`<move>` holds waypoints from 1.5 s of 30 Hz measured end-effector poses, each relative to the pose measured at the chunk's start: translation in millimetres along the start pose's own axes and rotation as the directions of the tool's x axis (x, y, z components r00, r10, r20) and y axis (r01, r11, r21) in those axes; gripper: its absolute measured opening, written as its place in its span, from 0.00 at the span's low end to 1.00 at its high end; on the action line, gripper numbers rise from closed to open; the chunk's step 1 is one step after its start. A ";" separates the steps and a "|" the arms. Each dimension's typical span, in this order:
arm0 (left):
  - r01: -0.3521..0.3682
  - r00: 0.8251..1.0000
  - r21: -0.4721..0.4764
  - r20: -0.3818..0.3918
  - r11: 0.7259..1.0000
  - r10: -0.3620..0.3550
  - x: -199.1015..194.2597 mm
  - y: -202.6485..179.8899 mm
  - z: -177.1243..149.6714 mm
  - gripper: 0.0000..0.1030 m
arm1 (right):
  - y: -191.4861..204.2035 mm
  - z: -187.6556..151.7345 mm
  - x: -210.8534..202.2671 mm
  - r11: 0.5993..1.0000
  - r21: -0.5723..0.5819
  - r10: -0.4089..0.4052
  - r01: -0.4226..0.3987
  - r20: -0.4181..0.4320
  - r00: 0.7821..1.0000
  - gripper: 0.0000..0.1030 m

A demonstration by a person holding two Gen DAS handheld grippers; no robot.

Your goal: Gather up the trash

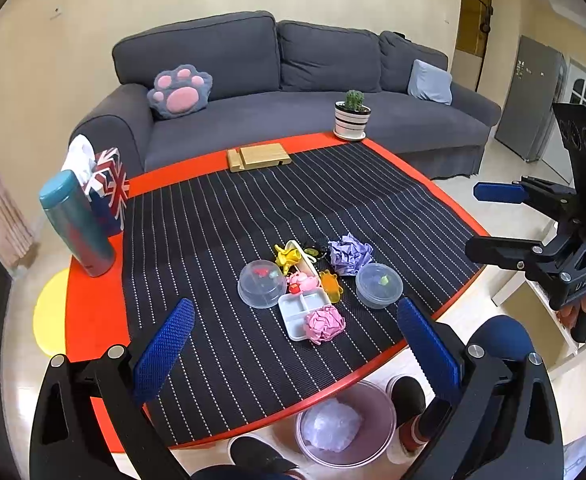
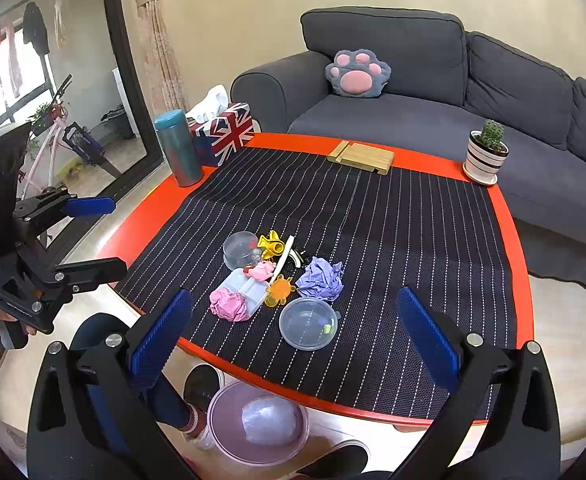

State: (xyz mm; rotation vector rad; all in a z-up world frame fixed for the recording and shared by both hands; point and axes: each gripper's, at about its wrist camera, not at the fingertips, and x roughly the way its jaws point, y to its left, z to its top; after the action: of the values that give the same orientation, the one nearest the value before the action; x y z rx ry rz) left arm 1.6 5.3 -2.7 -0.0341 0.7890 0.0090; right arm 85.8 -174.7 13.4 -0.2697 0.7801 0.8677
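**Two paper balls wait near the front edge, the bin stands below**

We judge the step in hand to be the first reach for a piece of trash. The pink paper ball (image 1: pixel 325 323) lies against the white divided tray (image 1: pixel 299 309), close to the front edge of the tabletop (image 1: pixel 93 312). The purple paper ball (image 1: pixel 349 254) sits a little further in, beside the orange toy (image 1: pixel 331 286) and the clear round lid (image 1: pixel 378 285). To do this well, we should come down from above on one ball, close on the paper only, and not push the tray or the small toys. The trash bin (image 2: pixel 229 436) stands on the floor just under the front edge, so the carry is short.

Our left gripper (image 1: pixel 297 344) and right gripper (image 2: pixel 295 336) both hover above the front edge, tilted down toward the clutter. The jaws of both are spread wide and hold nothing.
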 end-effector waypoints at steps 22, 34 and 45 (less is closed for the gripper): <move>-0.010 1.000 0.042 0.028 0.999 0.009 -0.6 -4.2 1.5 0.95 | -2.9 3.3 -3.8 1.000 0.007 0.006 -0.006 0.006 1.000 0.97; -0.006 1.000 0.008 0.012 1.000 0.006 -0.8 2.0 3.6 0.95 | -1.8 3.6 -4.3 1.000 0.008 0.006 -0.006 0.007 1.000 0.97; -0.005 1.000 0.003 0.012 1.000 0.005 0.8 2.3 -0.2 0.95 | -2.2 1.9 -2.9 1.000 0.008 0.011 -0.011 0.004 1.000 0.97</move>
State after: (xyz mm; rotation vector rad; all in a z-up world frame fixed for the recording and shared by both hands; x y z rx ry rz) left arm 1.9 7.6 -3.4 -0.0295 0.7774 0.0127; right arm 87.3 -176.8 16.6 -0.2573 0.7821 0.8750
